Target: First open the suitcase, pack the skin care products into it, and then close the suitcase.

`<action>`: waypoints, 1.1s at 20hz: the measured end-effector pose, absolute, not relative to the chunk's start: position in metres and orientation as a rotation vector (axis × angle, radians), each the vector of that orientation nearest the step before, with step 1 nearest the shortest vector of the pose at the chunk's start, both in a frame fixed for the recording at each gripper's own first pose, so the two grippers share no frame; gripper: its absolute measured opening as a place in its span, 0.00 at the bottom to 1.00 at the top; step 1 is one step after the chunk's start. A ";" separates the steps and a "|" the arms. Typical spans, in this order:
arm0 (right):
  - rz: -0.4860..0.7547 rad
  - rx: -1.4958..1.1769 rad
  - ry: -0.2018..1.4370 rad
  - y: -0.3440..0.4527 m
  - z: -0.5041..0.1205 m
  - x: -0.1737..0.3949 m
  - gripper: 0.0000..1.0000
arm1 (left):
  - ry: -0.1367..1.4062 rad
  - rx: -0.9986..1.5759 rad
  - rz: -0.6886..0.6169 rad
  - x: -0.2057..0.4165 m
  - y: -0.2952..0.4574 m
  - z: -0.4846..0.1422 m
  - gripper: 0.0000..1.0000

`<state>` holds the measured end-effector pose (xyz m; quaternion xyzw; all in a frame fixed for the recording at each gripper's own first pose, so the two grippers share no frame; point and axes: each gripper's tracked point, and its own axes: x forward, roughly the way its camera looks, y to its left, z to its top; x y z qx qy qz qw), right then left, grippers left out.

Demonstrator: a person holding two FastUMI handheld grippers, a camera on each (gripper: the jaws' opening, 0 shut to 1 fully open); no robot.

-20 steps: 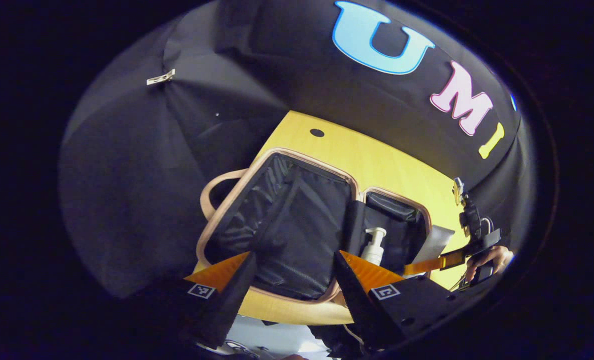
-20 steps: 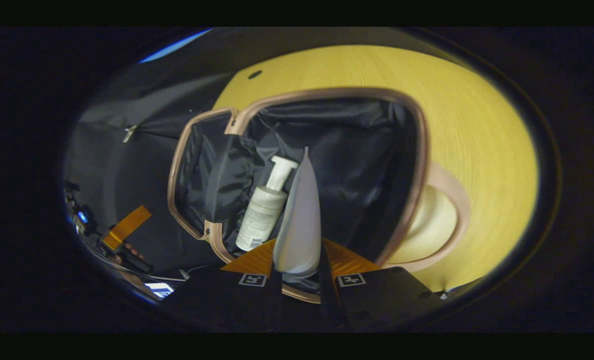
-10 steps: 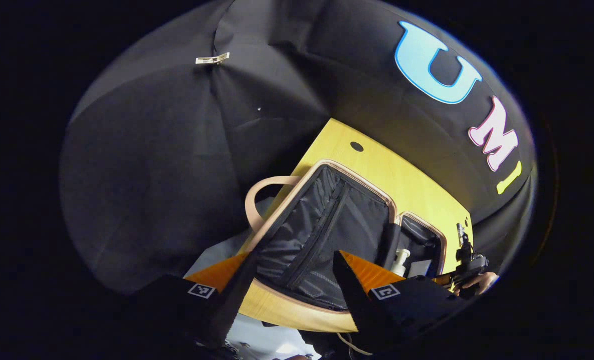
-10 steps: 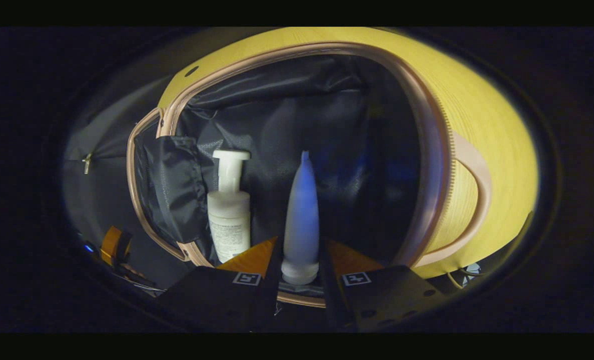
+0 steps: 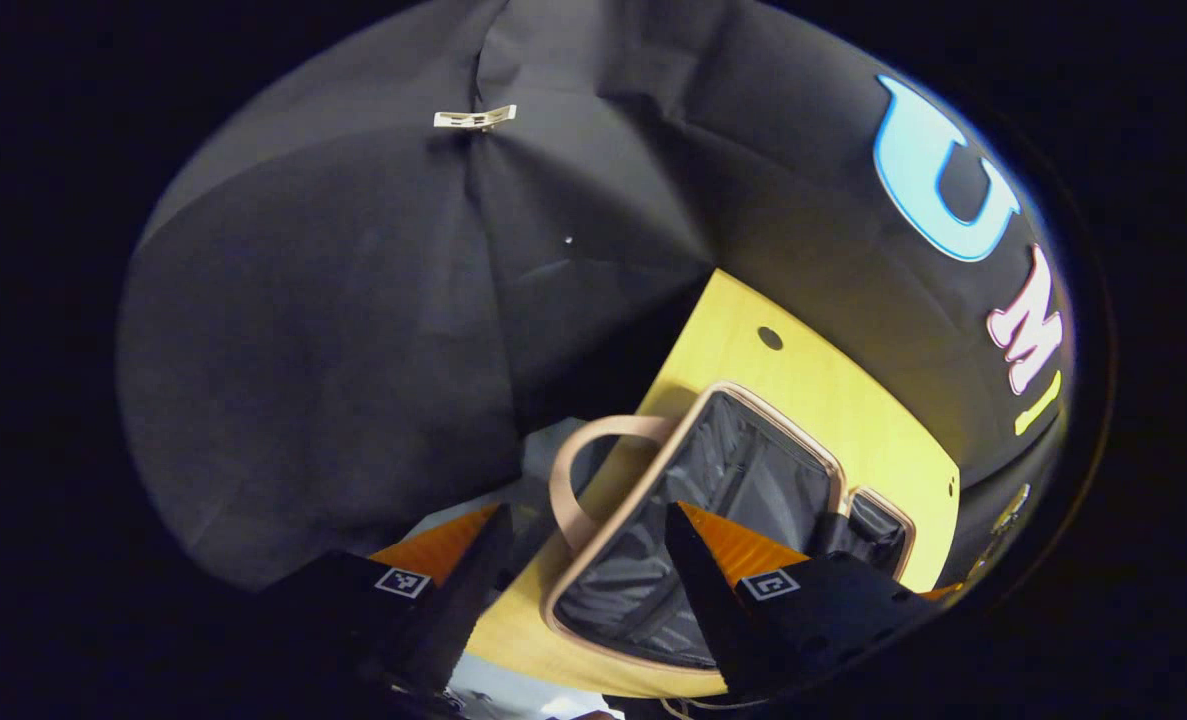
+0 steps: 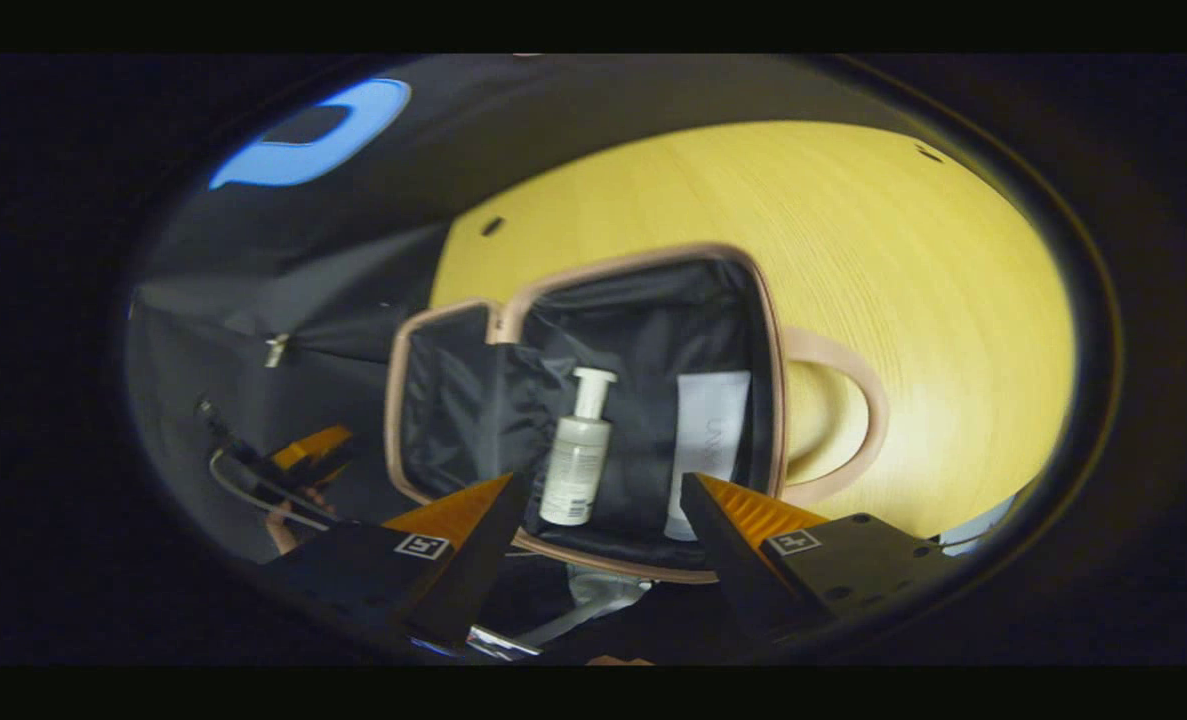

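Observation:
The pink-rimmed suitcase (image 6: 633,262) lies open on the yellow table, its black lining showing. Inside one half, a white pump bottle (image 6: 578,450) and a pale tube (image 6: 708,445) lie side by side. My right gripper (image 6: 598,500) hangs open just in front of the case's near rim, with nothing between its fingers. In the left gripper view, the open suitcase (image 5: 743,480) sits behind my left gripper (image 5: 585,525), which is open and holds nothing. Its pink handle (image 5: 578,470) arches toward the table's edge. The left gripper (image 6: 313,450) also appears far left in the right gripper view, held by a hand.
The yellow wooden table (image 6: 853,250) extends bare to the right of and behind the case, with a small dark hole (image 6: 493,226) near its far edge. The suitcase's other handle (image 6: 853,420) lies flat on the wood. Black cloth walls close in the booth.
My right gripper has opened and let go of the tube, which now lies in the suitcase beside the pump bottle; the gripper has drawn back. The left gripper has swung away from the case.

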<state>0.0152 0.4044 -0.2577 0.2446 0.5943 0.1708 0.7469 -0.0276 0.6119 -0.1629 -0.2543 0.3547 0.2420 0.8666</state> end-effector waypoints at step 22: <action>0.393 0.638 1.237 0.366 -0.248 0.020 0.98 | 0.956 -0.310 0.392 0.026 0.627 -0.166 0.08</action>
